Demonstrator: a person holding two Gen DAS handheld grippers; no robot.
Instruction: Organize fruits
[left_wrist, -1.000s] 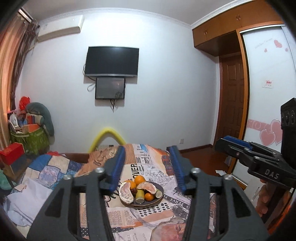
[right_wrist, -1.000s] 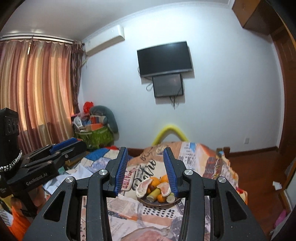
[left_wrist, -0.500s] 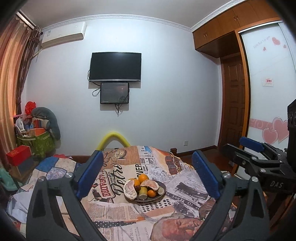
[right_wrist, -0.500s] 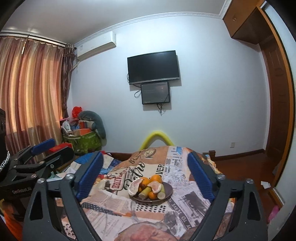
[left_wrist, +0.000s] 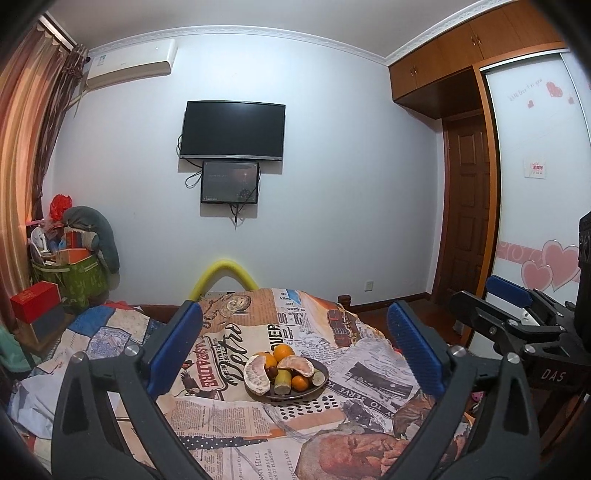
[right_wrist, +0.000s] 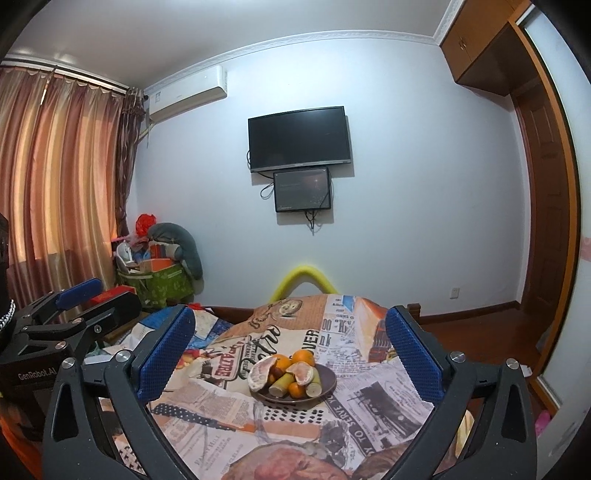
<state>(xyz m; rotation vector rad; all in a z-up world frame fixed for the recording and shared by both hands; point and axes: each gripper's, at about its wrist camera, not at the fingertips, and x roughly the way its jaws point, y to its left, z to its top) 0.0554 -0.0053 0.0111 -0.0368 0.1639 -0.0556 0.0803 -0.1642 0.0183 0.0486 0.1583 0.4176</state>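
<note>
A dark round plate (left_wrist: 320, 369) sits on a newspaper-print cloth (left_wrist: 229, 413) and holds pomelo pieces (left_wrist: 257, 377), oranges (left_wrist: 283, 351) and short green cane pieces (left_wrist: 282, 382). It also shows in the right wrist view (right_wrist: 328, 380). My left gripper (left_wrist: 295, 350) is open and empty, held above and short of the plate. My right gripper (right_wrist: 290, 350) is open and empty too, to the right of the left one, also short of the plate. The right gripper shows in the left wrist view (left_wrist: 509, 295); the left gripper shows in the right wrist view (right_wrist: 81, 299).
The cloth covers a table-like surface (right_wrist: 295, 424). A yellow foam arch (left_wrist: 223, 275) stands behind it. A green bag of clutter (left_wrist: 70, 277) and a red box (left_wrist: 35, 306) sit at the left. A TV (left_wrist: 234, 131) hangs on the far wall. A door (left_wrist: 465, 206) stands at the right.
Both grippers have opened wide from a narrow gap. Both views have tilted and pulled back a little, so the plate sits lower between the fingers.
</note>
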